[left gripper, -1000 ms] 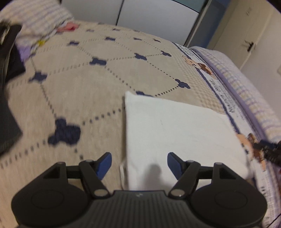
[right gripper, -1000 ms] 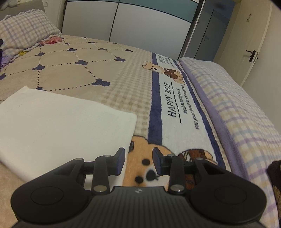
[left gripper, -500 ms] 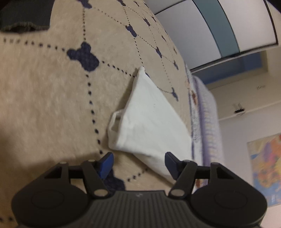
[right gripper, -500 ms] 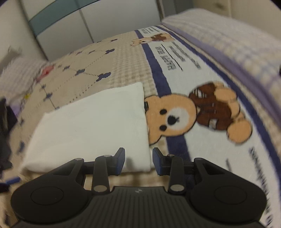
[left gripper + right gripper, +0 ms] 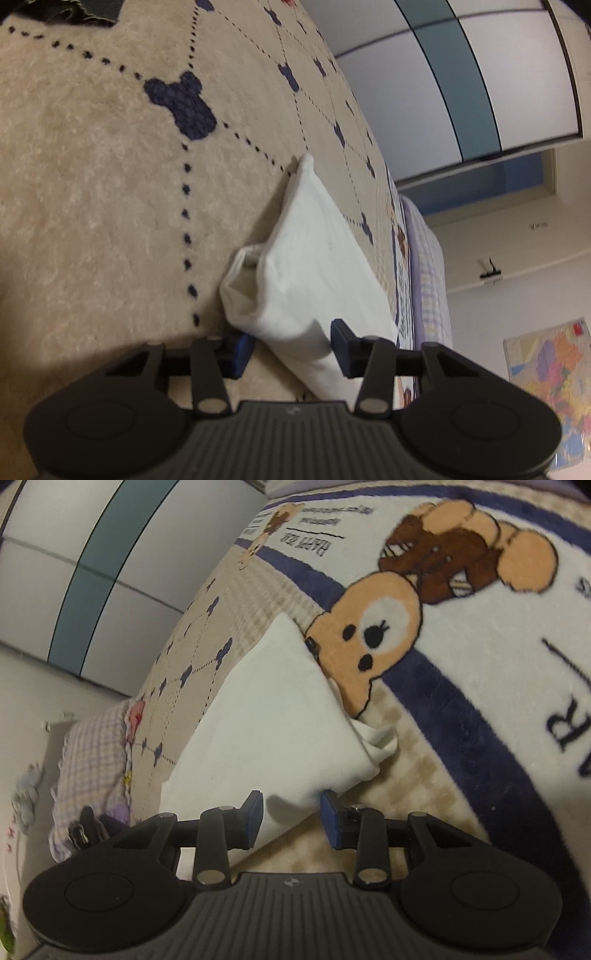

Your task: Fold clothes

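Note:
A folded white garment lies on the bed blanket. My left gripper is open, rolled on its side, with the garment's near left corner between its blue fingers. In the right wrist view the same garment shows with its near right corner between the open fingers of my right gripper, which is also rolled. Neither gripper has closed on the cloth.
The beige blanket has navy bear marks and a teddy-bear print right of the garment. A checked pillow and dark clothing lie at the bed's far side. A wardrobe stands beyond the bed.
Both grippers rolled sideways and moved in low to the garment's near corners. The right gripper's jaws opened wider; each gripper now straddles a corner.

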`<state>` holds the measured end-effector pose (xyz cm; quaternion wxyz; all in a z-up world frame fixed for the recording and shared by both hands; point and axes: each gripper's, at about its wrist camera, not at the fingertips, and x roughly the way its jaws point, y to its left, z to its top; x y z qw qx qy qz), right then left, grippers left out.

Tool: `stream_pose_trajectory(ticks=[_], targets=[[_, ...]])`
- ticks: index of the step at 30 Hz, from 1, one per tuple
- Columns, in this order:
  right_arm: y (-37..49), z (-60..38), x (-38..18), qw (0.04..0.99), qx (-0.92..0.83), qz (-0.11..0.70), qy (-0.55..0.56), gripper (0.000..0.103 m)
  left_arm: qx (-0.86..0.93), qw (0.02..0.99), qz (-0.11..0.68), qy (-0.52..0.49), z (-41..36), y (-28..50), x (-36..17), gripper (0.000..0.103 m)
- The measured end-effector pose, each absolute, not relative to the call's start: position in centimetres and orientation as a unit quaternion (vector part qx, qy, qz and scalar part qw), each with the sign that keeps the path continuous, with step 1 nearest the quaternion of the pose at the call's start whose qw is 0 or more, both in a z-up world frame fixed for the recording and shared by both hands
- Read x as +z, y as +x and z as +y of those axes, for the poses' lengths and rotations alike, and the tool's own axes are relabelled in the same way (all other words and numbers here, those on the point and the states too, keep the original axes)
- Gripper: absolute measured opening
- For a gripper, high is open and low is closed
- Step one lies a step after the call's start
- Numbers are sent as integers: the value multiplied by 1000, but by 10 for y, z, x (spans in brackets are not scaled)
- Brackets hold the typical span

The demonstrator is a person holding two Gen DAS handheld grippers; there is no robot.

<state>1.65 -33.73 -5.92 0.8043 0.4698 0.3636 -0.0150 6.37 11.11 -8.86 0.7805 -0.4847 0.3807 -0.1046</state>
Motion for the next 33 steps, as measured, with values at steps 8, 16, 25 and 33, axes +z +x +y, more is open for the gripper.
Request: stream_pose_trajectory(ticks=[8,16,25,33], targets=[[11,-336,-69,773,-57,361,519,49,-79,792,367,-481,108,67,-91,30],[16,-338,-67,801,-85,336,488,47,-73,805,367,-461,107,75,-88,25],[14,-326,-64,857,-103,289,413,13,-63,846,344,-403,106,68,-75,8],[-12,-311,-35,881,-135,282,356,12,-41,849,368,-377,109,42,-49,7]])
